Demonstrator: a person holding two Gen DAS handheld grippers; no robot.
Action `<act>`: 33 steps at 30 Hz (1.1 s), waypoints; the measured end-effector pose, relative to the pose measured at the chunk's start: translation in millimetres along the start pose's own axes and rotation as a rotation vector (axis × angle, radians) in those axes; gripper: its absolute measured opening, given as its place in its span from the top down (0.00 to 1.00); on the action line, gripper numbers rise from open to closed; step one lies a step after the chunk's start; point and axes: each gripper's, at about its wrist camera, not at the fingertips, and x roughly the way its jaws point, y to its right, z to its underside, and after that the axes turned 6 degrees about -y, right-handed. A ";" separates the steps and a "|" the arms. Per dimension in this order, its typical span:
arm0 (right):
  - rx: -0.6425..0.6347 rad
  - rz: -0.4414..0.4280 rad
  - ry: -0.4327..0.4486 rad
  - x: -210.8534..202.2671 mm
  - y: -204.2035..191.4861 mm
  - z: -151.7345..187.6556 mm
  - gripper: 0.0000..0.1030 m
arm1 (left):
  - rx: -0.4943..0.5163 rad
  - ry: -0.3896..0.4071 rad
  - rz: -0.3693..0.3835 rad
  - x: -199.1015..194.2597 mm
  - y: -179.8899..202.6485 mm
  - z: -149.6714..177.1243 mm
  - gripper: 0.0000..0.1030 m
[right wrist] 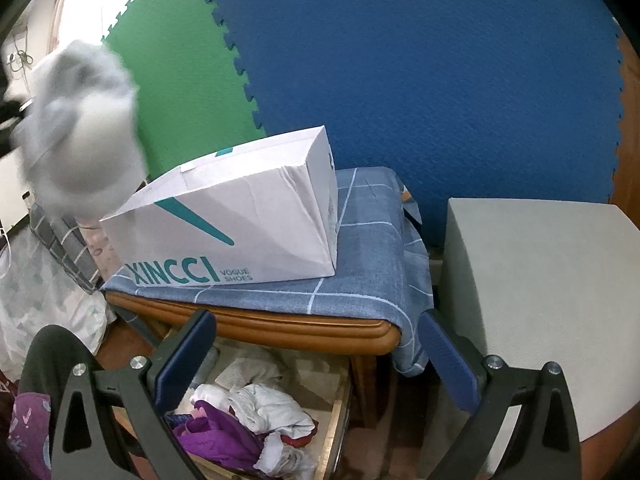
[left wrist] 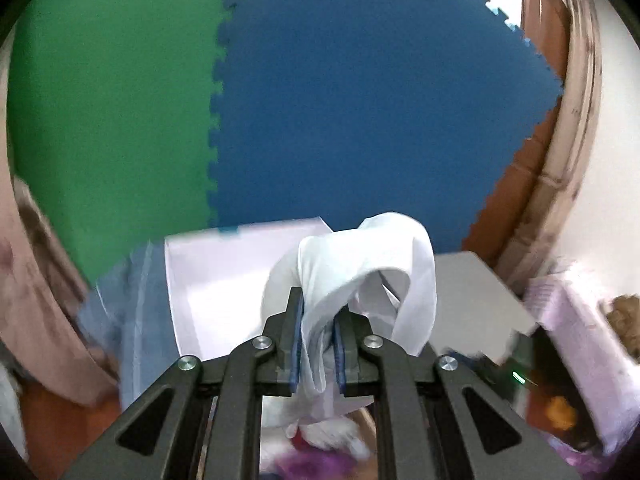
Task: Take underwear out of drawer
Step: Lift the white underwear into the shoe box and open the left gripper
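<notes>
My left gripper (left wrist: 318, 332) is shut on a piece of white underwear (left wrist: 360, 276) and holds it in the air above the open drawer. The same white underwear (right wrist: 80, 128) shows blurred at the upper left of the right wrist view, above the paper bag's mouth. My right gripper (right wrist: 316, 356) is open and empty, above the open wooden drawer (right wrist: 336, 412). The drawer holds a heap of white clothes (right wrist: 272, 404) and purple clothes (right wrist: 220, 436).
A white XINCCI paper bag (right wrist: 240, 216) lies on its side on the nightstand's blue checked cloth (right wrist: 372, 256). A grey box (right wrist: 548, 300) stands to the right. Green and blue foam mats (right wrist: 400, 60) cover the wall behind. Bedding (right wrist: 44, 292) lies at the left.
</notes>
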 end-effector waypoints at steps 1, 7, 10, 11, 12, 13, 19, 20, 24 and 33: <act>0.002 -0.001 0.000 0.3 0.4 0.2 0.00 | 0.019 -0.001 -0.019 13.7 -1.6 -12.0 0.89; 0.003 -0.010 0.001 -0.7 0.9 0.5 0.00 | 0.070 -0.070 -0.148 107.7 -23.0 -47.0 0.89; 0.004 -0.015 0.000 -1.4 2.0 0.6 0.00 | 0.108 -0.136 -0.221 153.9 -33.6 -43.9 0.89; 0.005 -0.017 -0.001 -1.4 2.4 0.5 0.00 | 0.112 -0.152 -0.236 164.8 -37.2 -41.4 0.89; 0.005 -0.020 -0.002 -1.4 2.9 0.5 0.00 | 0.116 -0.178 -0.254 179.4 -42.9 -38.0 0.89; 0.006 -0.023 -0.003 -1.2 3.2 0.5 0.00 | 0.122 -0.193 -0.268 188.3 -46.3 -35.0 0.89; 0.009 -0.030 -0.011 0.2 4.3 0.2 0.00 | 0.109 -0.252 -0.299 219.9 -62.1 -34.8 0.88; 0.007 -0.030 -0.013 0.9 3.9 0.0 0.00 | 0.113 -0.252 -0.302 221.7 -62.8 -36.2 0.85; -0.009 -0.025 -0.020 2.5 0.0 0.9 0.00 | 0.146 -0.299 -0.316 239.3 -62.8 -33.1 0.64; -0.015 -0.021 -0.025 3.6 -0.3 2.5 0.00 | 0.353 -0.127 -0.512 216.7 -20.0 -22.8 0.04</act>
